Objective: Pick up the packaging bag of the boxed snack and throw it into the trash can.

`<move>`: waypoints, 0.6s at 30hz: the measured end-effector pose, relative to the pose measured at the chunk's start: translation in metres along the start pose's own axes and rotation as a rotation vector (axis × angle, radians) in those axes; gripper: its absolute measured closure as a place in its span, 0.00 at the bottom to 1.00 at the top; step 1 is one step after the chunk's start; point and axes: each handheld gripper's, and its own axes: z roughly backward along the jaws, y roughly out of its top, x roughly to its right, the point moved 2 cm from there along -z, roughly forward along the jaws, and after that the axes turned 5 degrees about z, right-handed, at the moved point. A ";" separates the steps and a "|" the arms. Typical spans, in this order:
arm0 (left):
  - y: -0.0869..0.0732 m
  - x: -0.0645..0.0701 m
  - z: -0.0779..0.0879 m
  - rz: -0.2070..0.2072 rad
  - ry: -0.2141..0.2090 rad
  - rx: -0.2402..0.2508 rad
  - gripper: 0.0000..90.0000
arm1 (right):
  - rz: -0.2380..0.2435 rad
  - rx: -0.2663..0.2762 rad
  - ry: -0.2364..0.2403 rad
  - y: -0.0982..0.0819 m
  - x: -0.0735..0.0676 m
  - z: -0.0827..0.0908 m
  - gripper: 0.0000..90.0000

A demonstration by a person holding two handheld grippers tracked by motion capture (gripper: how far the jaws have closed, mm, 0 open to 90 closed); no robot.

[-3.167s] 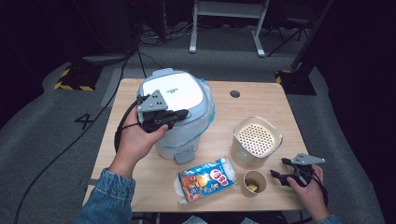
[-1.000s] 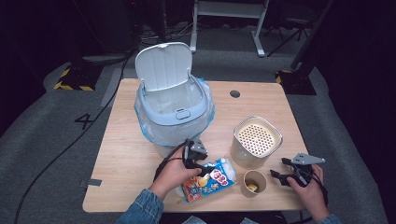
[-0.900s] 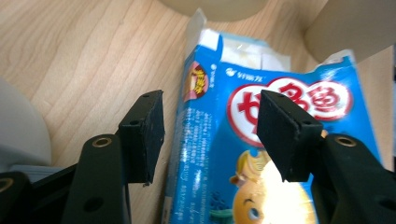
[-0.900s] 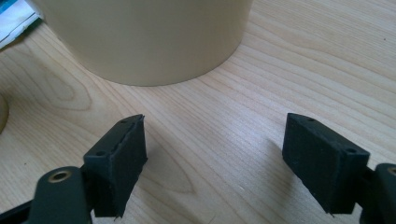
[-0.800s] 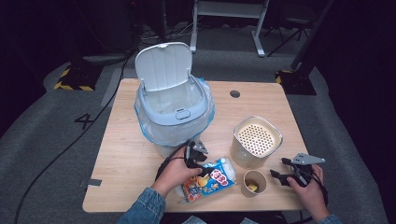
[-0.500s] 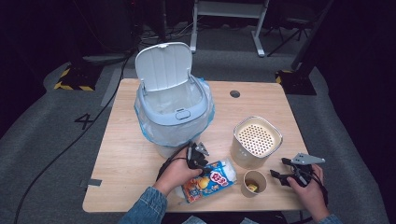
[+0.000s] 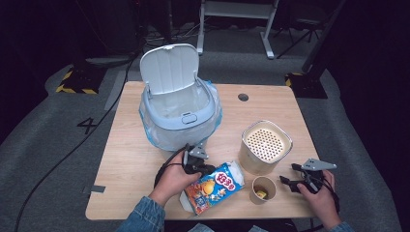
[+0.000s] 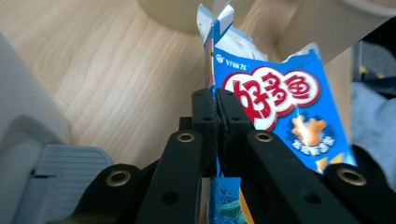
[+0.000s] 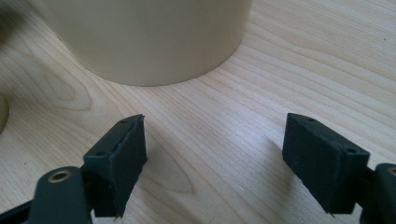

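Wooden table (image 7: 125, 159) in dark room, left gripper (image 7: 200, 166) jaws just closed, pinching snack bag (image 7: 212, 188), right gripper (image 7: 290, 180) jaws spread.

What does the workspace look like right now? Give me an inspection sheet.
Surface: wooden table, bare at left.
Job's things: blue snack bag at the front edge; bin with its lid up.
Clutter: perforated-top canister; paper cup.
Grippers: left hand-held gripper has just been closing, pinching the bag's edge; right hand-held gripper open, empty.
Cables: black cable trailing off the table's left.
Surroundings: dark floor, hazard-striped block.
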 end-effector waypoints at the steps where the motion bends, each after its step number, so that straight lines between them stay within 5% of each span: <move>1: 0.000 0.000 0.000 0.000 0.000 0.000 0.97 | 0.000 0.000 0.000 0.000 0.000 0.000 0.25; 4: 0.000 0.006 0.018 0.002 -0.011 0.080 0.97 | 0.000 0.000 0.000 0.000 0.000 0.000 0.24; 18: 0.014 0.017 0.061 -0.006 -0.001 0.303 0.97 | 0.000 0.000 0.000 0.000 0.000 0.000 0.25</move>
